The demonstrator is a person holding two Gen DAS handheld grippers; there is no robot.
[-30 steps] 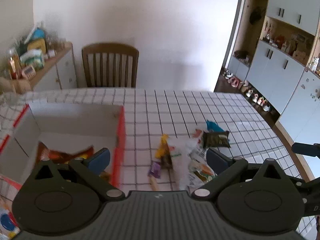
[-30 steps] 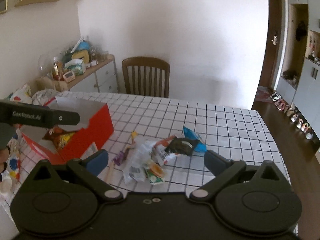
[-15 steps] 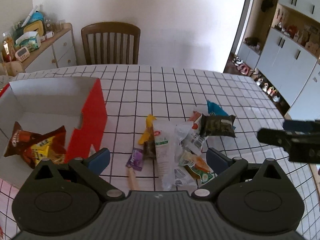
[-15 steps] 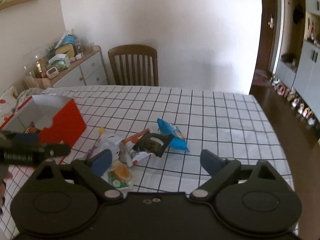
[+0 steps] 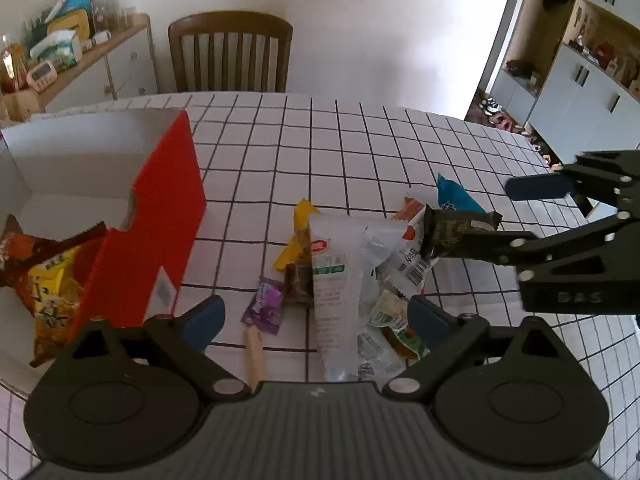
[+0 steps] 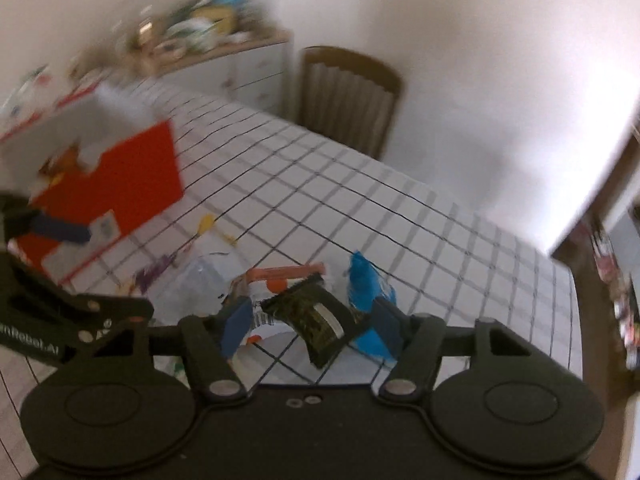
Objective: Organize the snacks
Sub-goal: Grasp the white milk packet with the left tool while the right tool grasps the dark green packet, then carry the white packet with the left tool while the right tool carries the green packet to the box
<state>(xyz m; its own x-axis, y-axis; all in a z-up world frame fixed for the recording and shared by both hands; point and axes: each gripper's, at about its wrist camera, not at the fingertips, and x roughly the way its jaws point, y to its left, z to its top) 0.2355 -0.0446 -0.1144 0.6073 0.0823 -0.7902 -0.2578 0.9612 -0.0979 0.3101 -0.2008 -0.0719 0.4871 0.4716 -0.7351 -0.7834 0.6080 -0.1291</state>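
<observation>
A pile of snack packets lies on the checked tablecloth: a clear white packet (image 5: 340,292), a yellow one (image 5: 298,236), a purple one (image 5: 264,310), a blue one (image 5: 454,200) and a dark green packet (image 5: 456,230). My left gripper (image 5: 316,320) is open and empty, just before the pile. My right gripper (image 6: 312,324) is open, its fingers either side of the dark green packet (image 6: 316,316), with the blue packet (image 6: 366,284) beside it. It also shows in the left wrist view (image 5: 520,212). A red box (image 5: 156,216) at the left holds a yellow-and-brown bag (image 5: 52,280).
A wooden chair (image 5: 228,52) stands at the far side of the table. A sideboard (image 5: 88,64) with clutter is at the back left. Cupboards (image 5: 580,88) and shoes on the floor are at the right. The table's right edge (image 6: 576,300) is near the pile.
My right gripper has dropped down and forward over the dark green packet and narrowed its opening. My left gripper has moved right, towards the pile, away from the box.
</observation>
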